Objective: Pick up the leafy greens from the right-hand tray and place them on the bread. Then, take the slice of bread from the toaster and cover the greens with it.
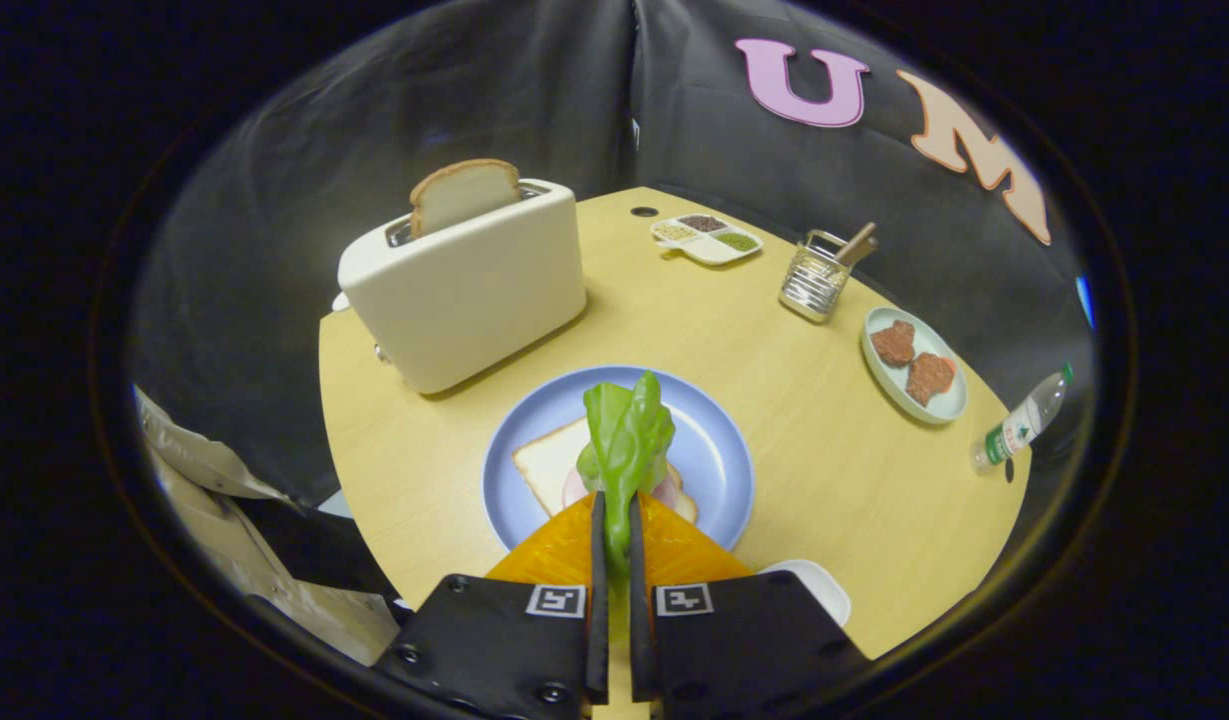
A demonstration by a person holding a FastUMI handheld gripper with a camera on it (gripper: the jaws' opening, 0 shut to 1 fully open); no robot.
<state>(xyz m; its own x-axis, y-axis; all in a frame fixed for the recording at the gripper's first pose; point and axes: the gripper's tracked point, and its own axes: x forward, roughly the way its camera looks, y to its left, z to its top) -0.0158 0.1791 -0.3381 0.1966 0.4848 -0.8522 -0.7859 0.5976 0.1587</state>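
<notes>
Wooden table (824, 470): gripper (614, 515) clenched on leafy greens (626, 440) above blue plate (719, 450); no legible labels.

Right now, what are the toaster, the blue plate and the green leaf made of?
The toaster looks like smooth cream plastic or painted metal, with a soft matte sheen. The blue plate seems to be glazed ceramic or plastic, evenly coloured. The leafy greens, pinched in the gripper, look glossy and stiff, so probably a plastic toy leaf.

toaster (464, 290) blocking beyond plate (714, 440), open tabletop (774, 350) beside it
</notes>
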